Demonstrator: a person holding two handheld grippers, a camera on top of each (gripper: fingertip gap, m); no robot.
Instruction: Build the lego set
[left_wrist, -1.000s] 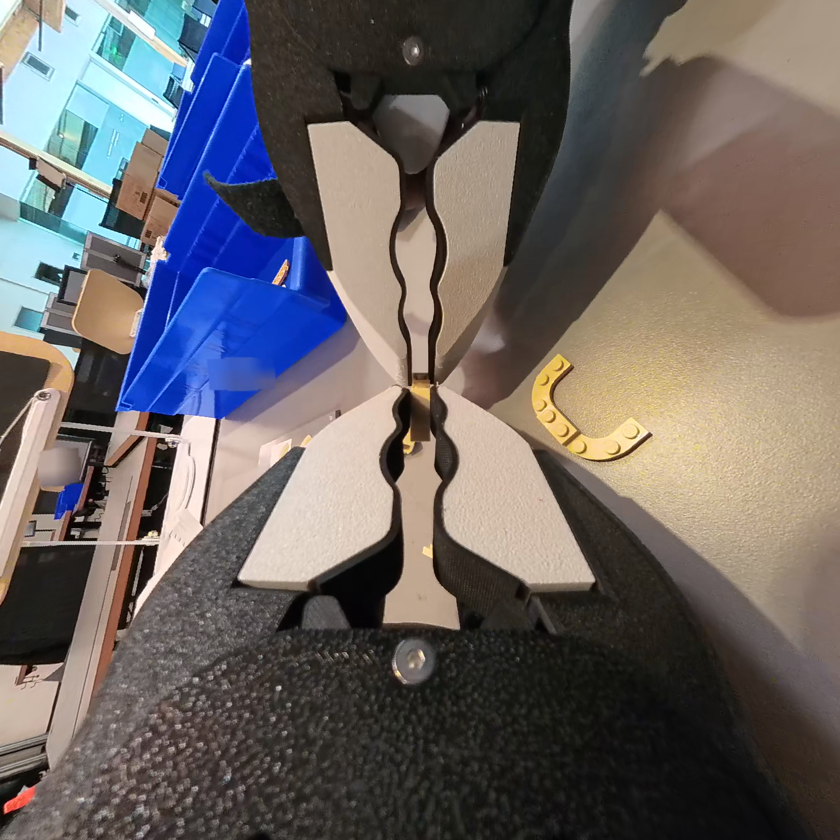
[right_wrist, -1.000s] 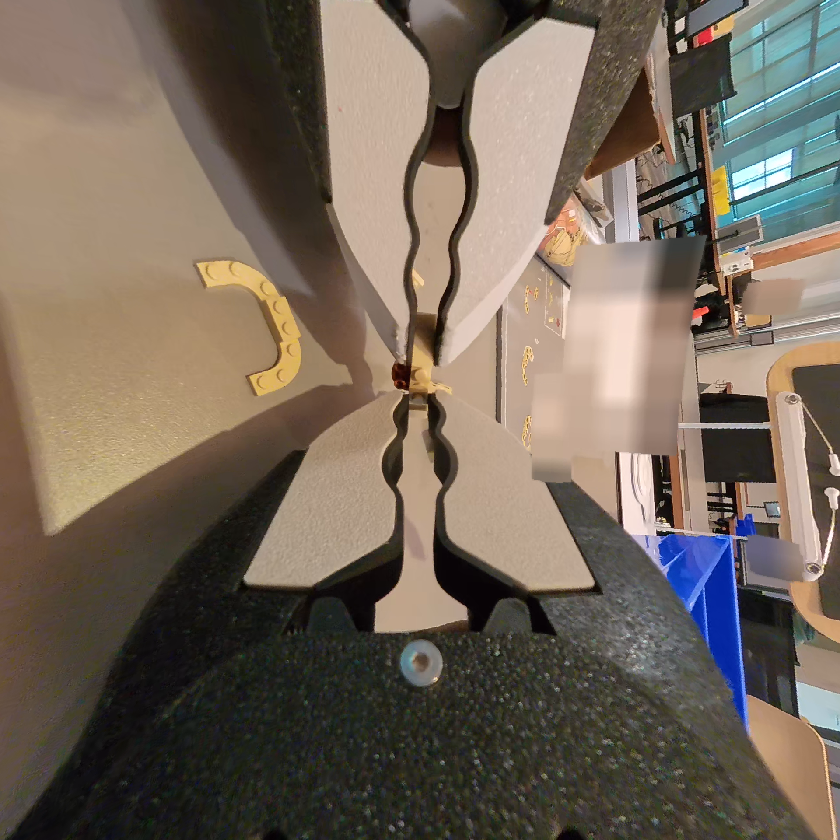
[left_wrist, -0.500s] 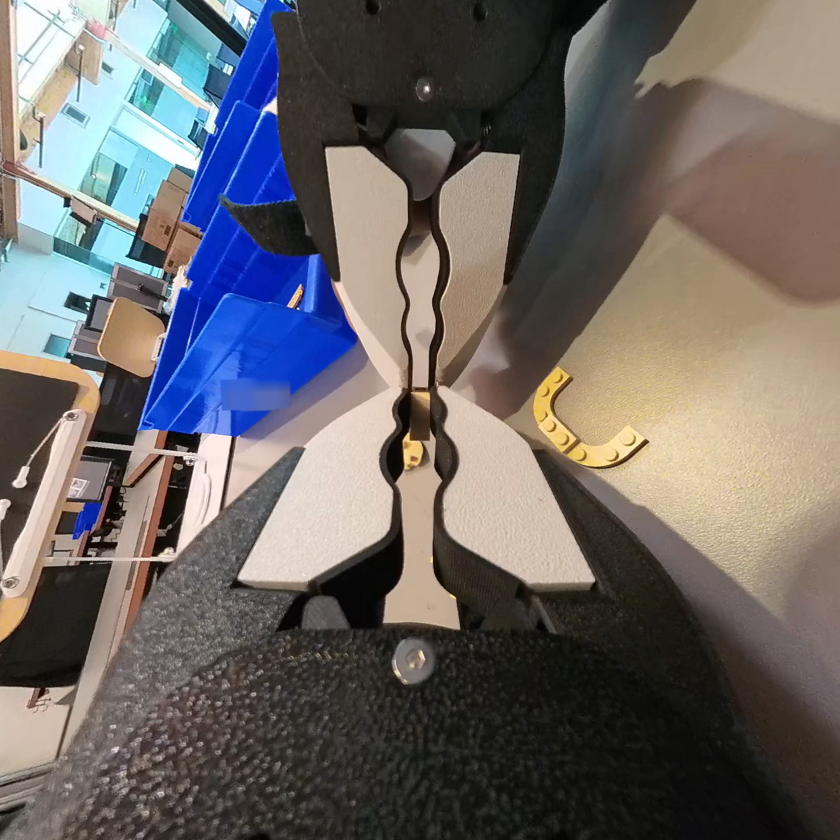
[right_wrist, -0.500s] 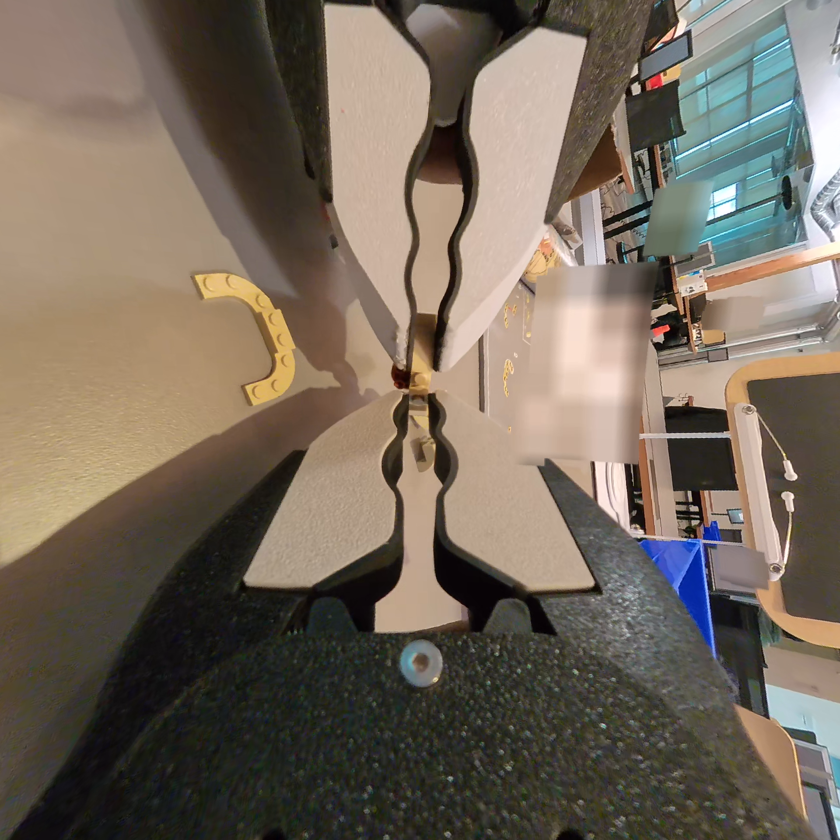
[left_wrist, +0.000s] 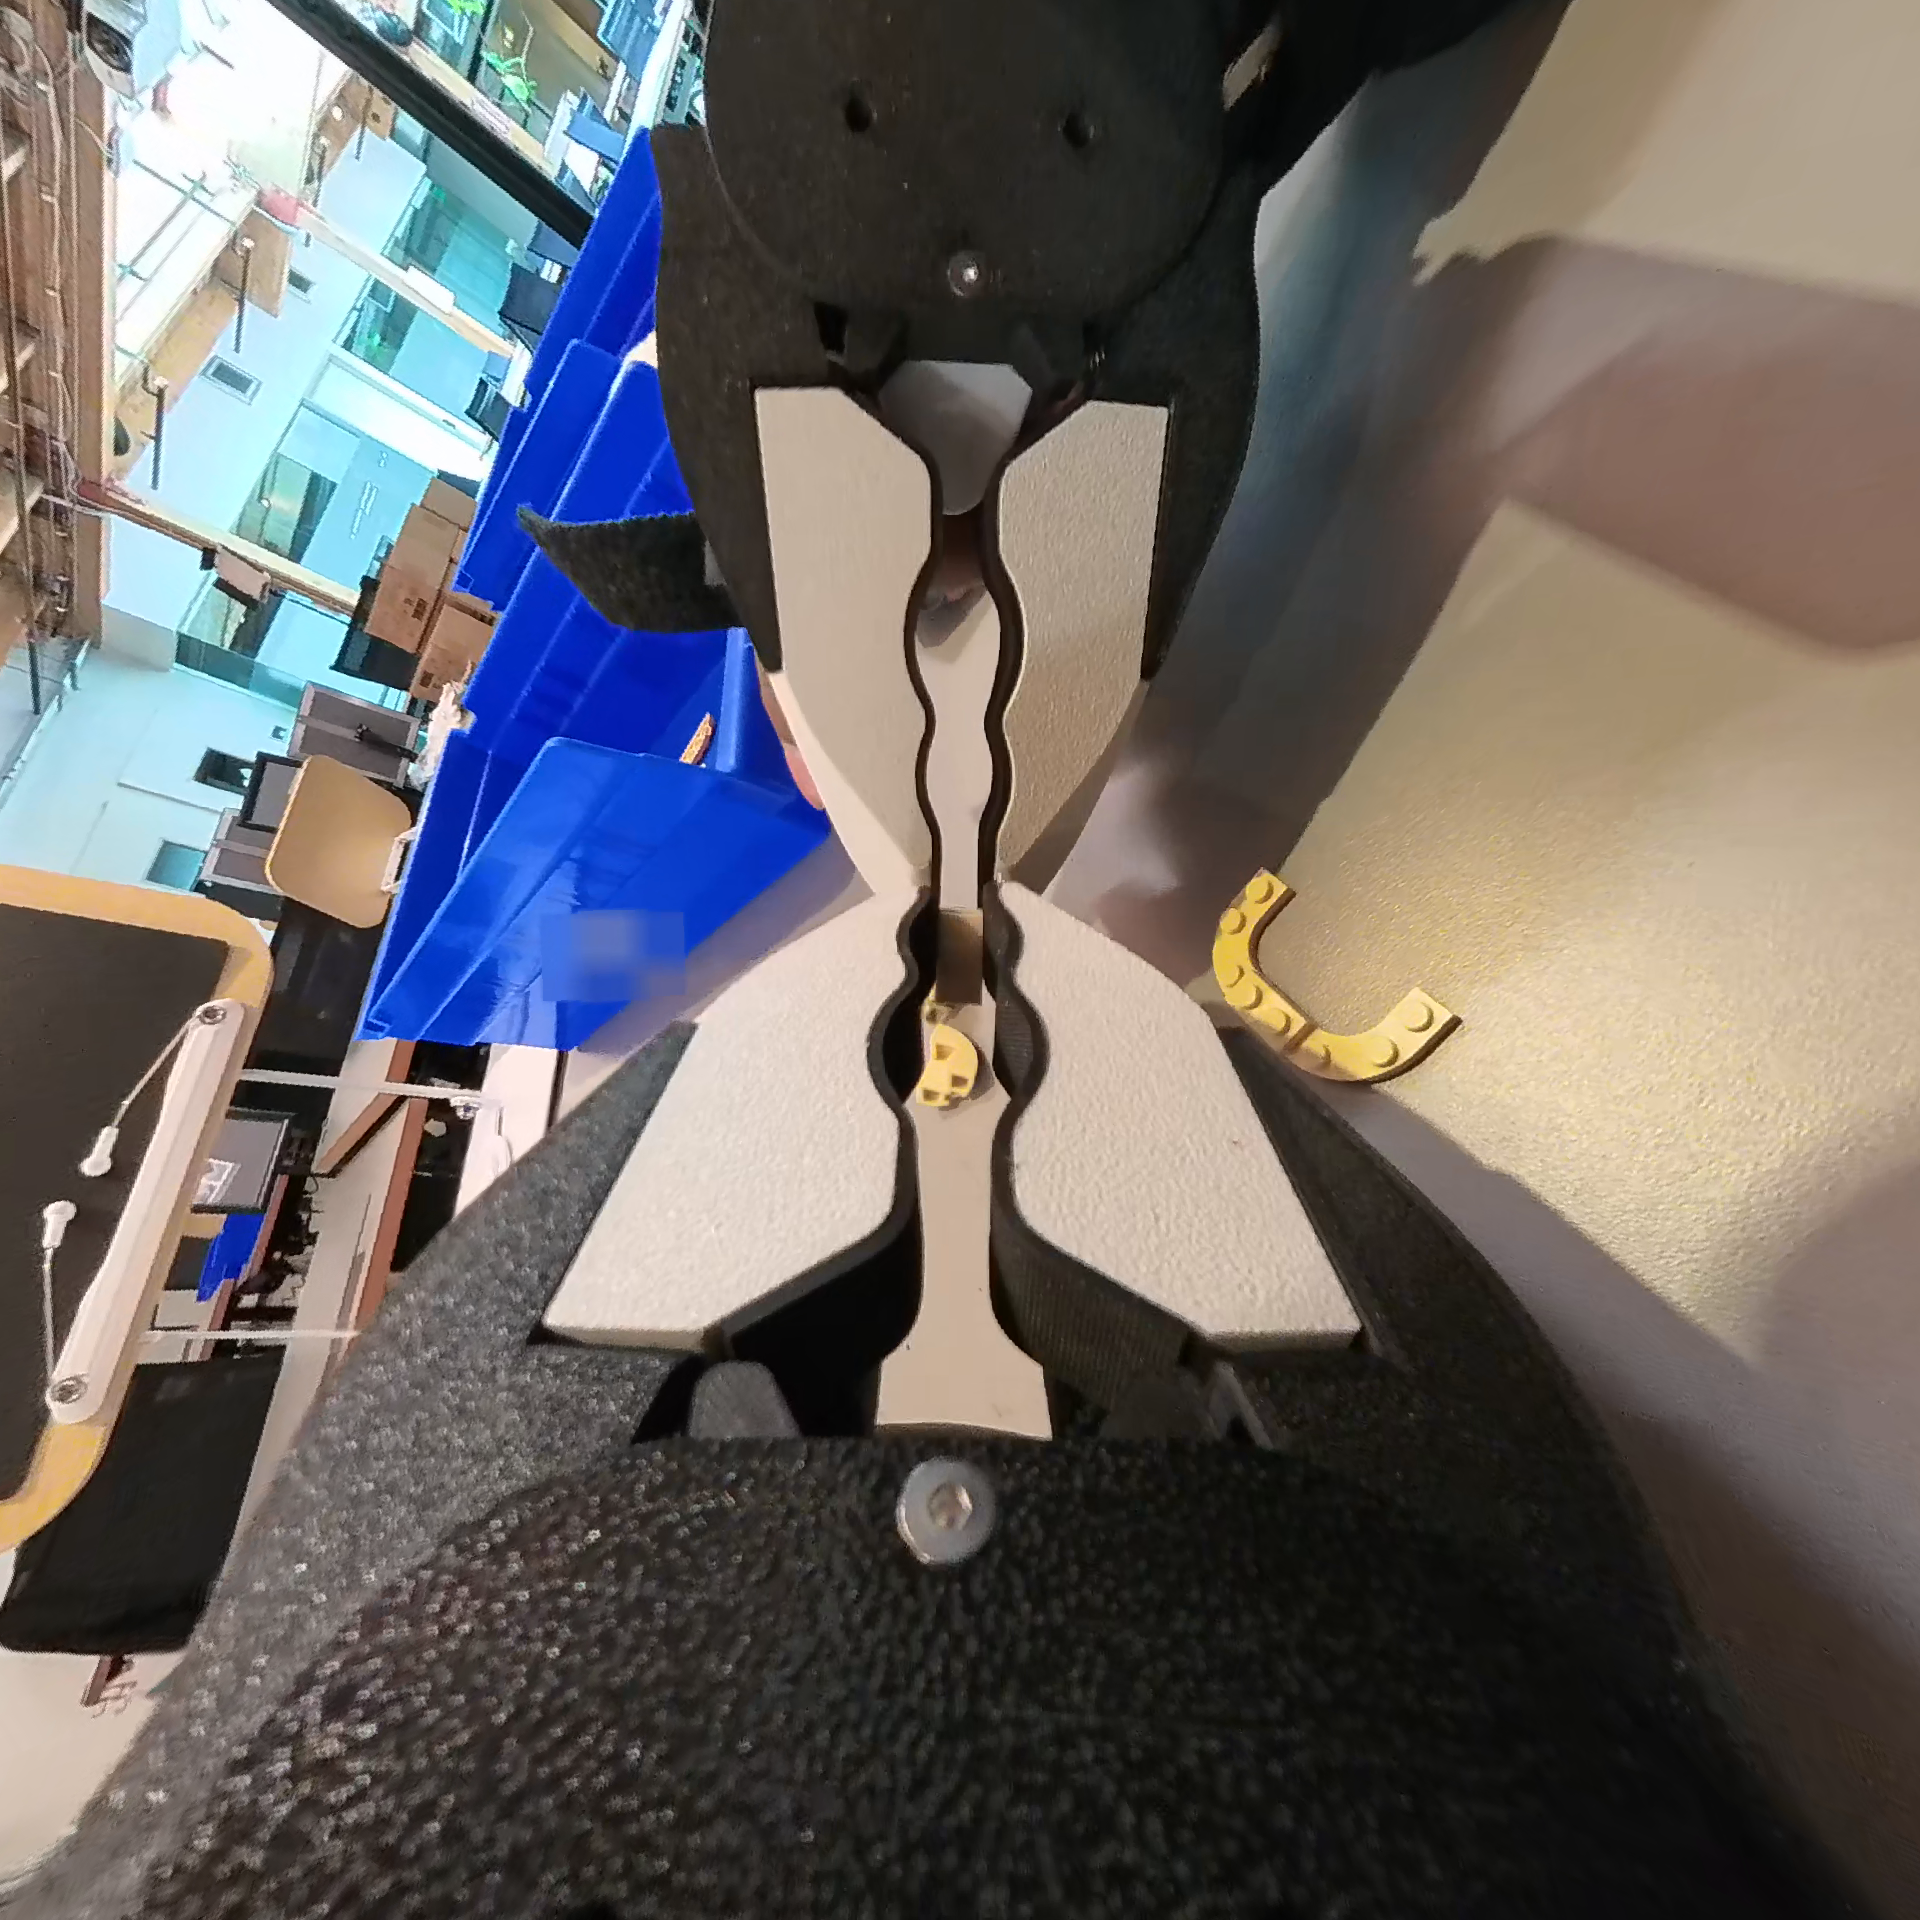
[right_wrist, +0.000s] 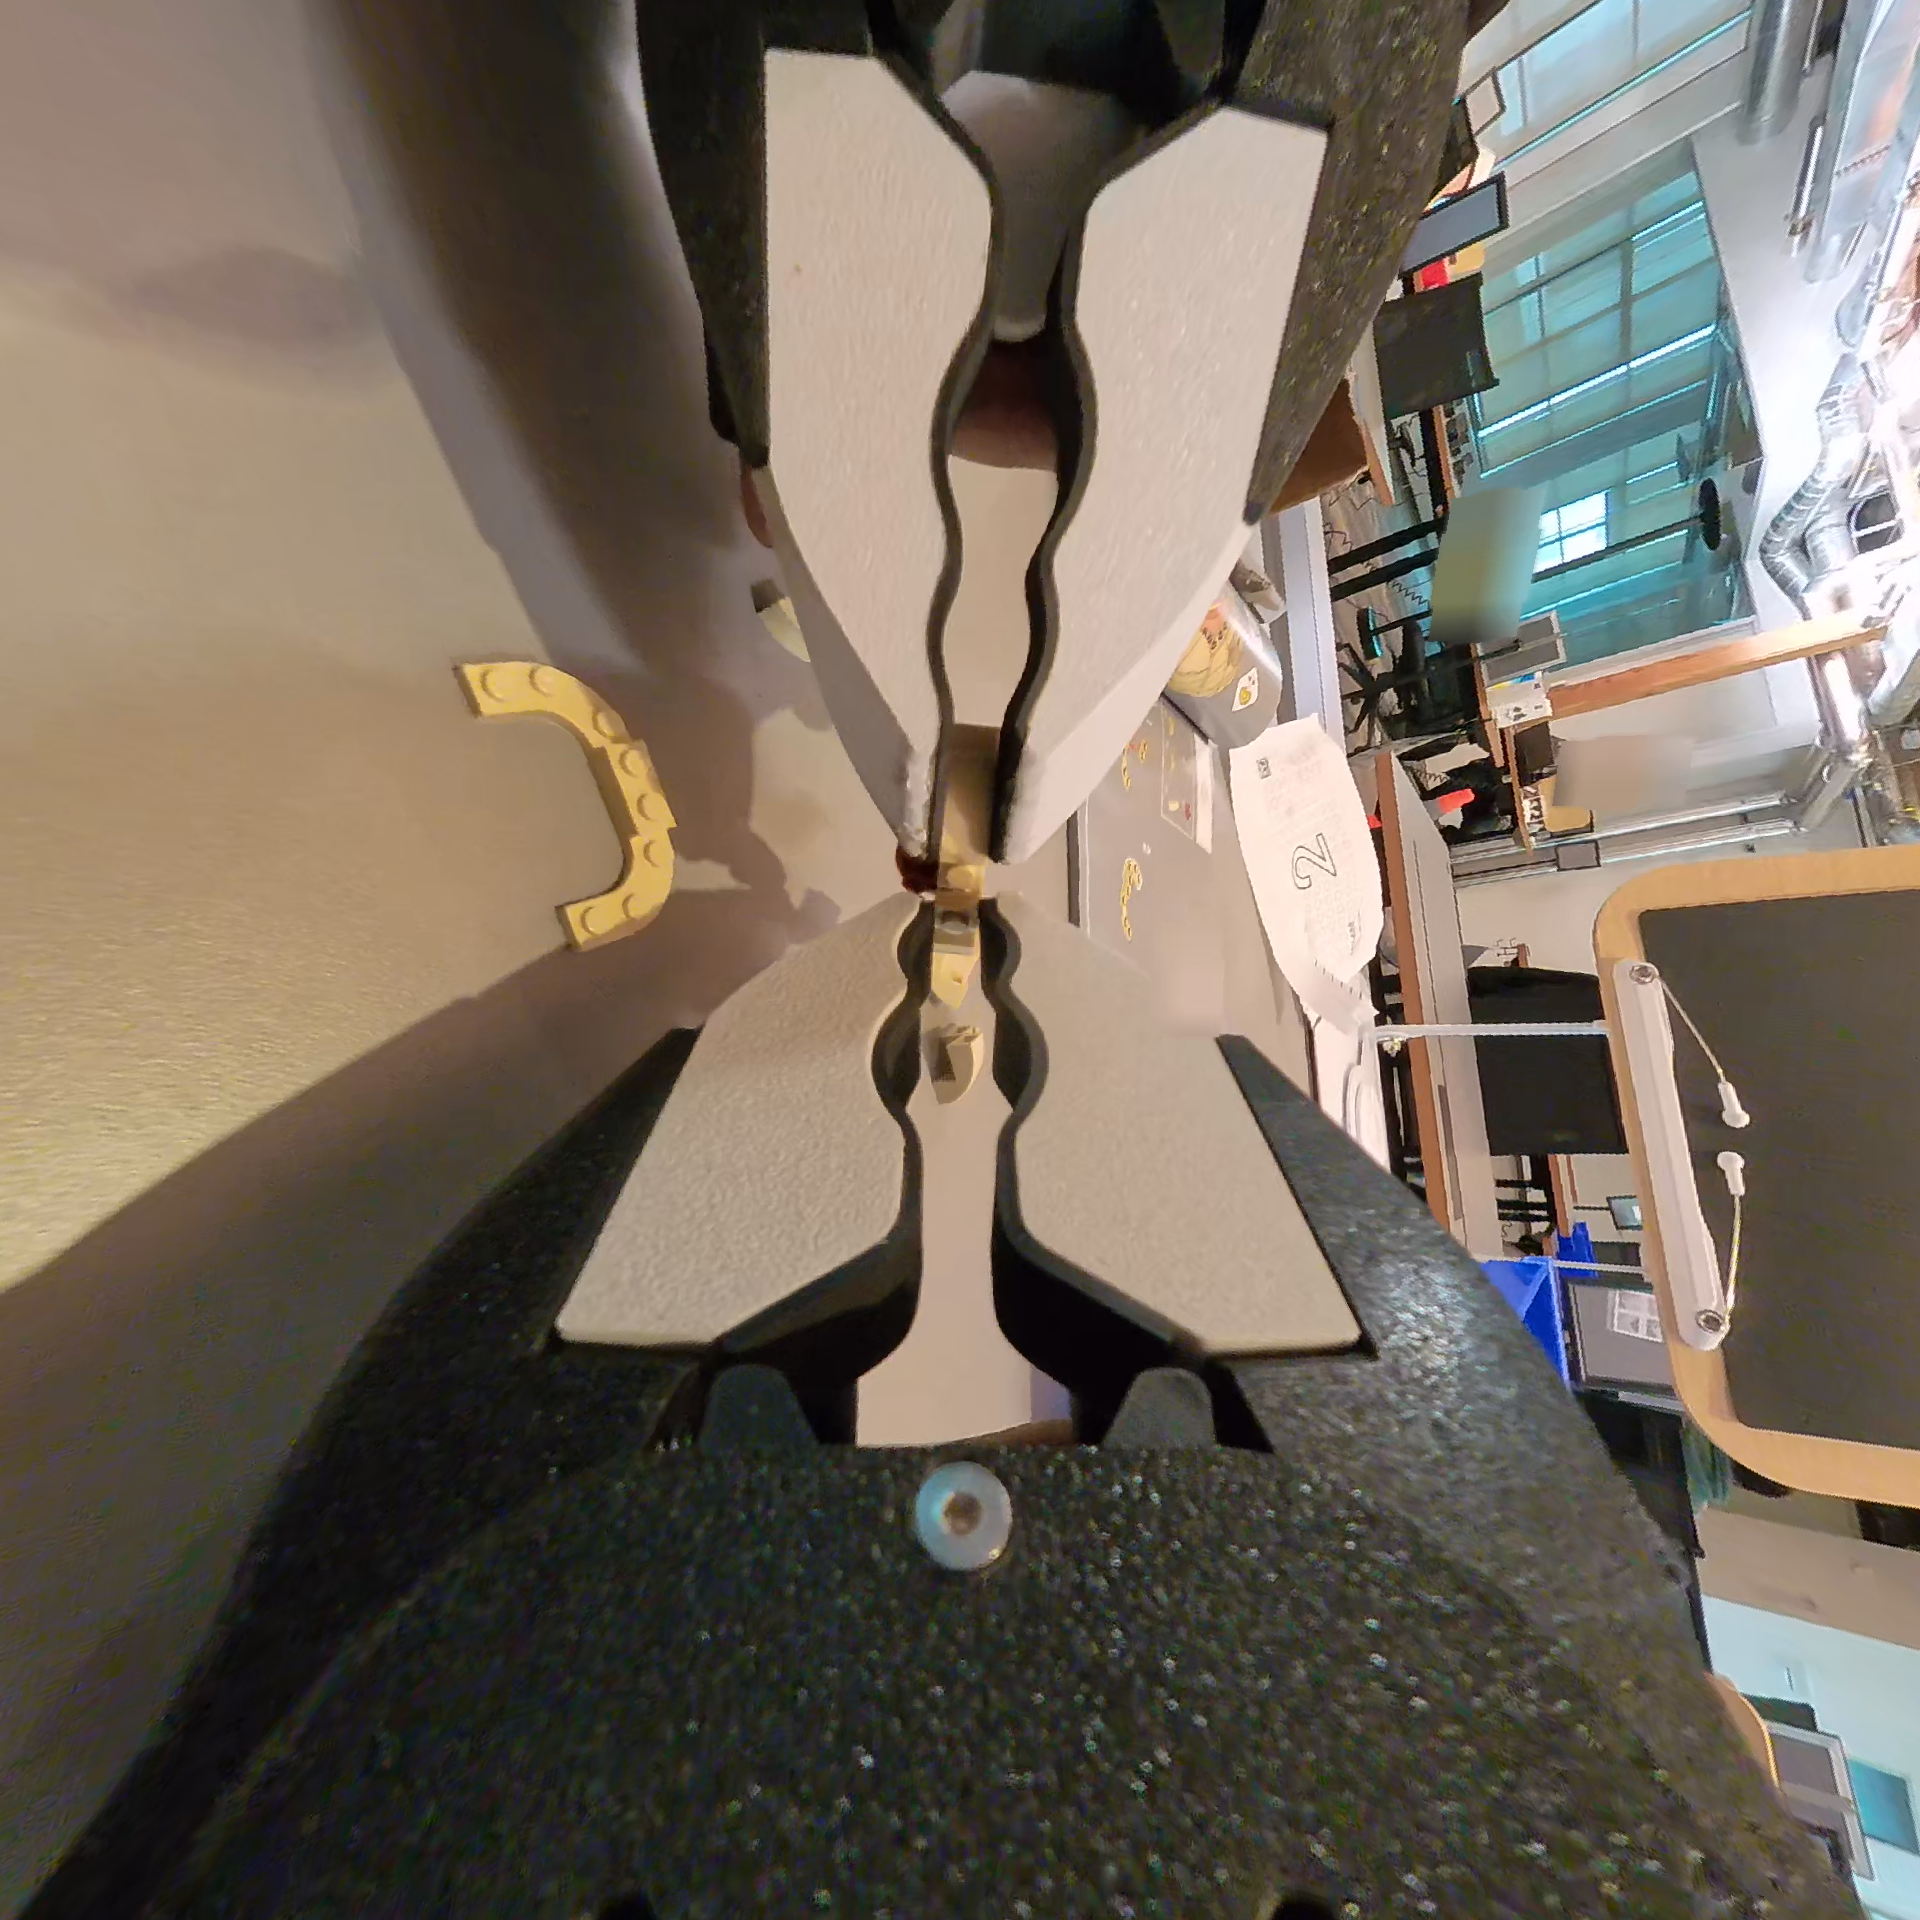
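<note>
Two hand-held grippers meet tip to tip above my desk (left_wrist: 1662, 831). My left hand-held gripper (left_wrist: 961, 935) is clenched on a small tan brick piece (left_wrist: 961, 961), and my right hand-held gripper (right_wrist: 956, 925) pinches a tan brick piece (right_wrist: 954, 951) too (whether the two are joined, I cannot tell). A curved tan studded plate (left_wrist: 1320, 1013) lies flat on the desk just beside the tips. Blue bins (left_wrist: 582, 831) stand along the desk's far edge.

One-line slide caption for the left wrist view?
Two tongs meet tip to tip, each gripping a tan brick piece, above a table with a tan arch; blue bins behind.
</note>
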